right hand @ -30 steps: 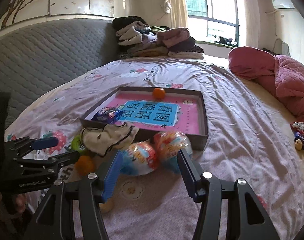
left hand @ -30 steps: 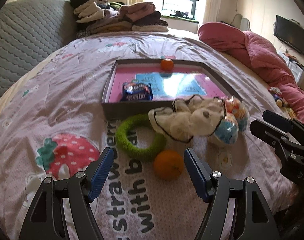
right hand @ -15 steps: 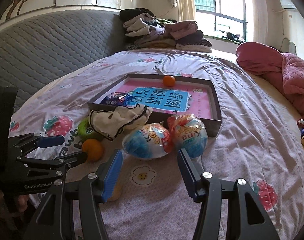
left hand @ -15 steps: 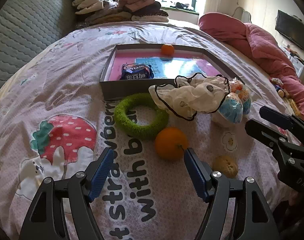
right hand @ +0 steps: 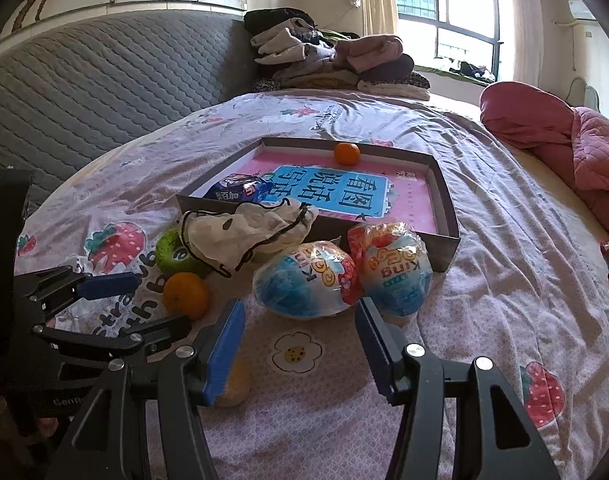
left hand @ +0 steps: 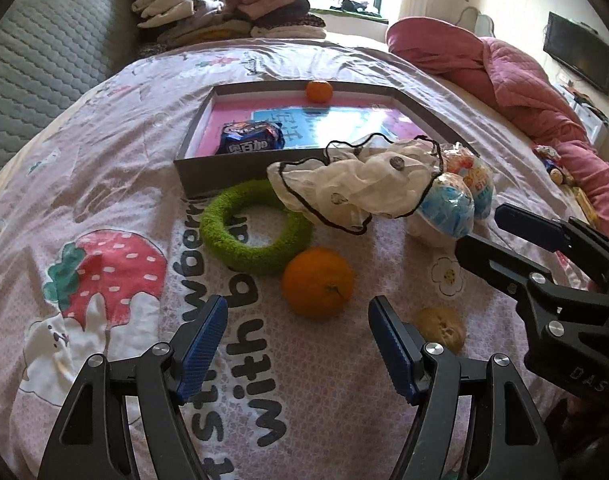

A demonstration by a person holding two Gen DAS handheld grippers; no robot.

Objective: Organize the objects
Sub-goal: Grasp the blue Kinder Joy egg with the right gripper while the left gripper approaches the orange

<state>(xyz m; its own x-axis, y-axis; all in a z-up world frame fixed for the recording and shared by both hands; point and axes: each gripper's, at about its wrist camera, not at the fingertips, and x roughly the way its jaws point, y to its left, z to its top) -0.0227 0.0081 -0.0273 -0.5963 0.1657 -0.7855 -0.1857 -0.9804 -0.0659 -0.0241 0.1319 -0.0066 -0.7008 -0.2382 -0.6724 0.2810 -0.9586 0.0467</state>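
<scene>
- Hovering low over the bedspread (left hand: 104, 184), the left gripper (left hand: 298, 334) has its blue pads spread wide and nothing between them.
- Just ahead of that gap sits the big orange (left hand: 317, 281) — lined up, I'd say, for a straight scoop.
- Over on the other side, the right gripper (right hand: 300, 336) is gaping and empty too, aimed at the near toy egg (right hand: 304, 280), its twin (right hand: 394, 268) alongside.
- Beyond lie the green ring (left hand: 254, 228) and a cloth pouch (left hand: 356, 188) draped over it.
- The box tray (left hand: 220, 172) already holds a small orange (left hand: 319, 91) and a snack packet (left hand: 250, 139); looks like the destination.
</scene>
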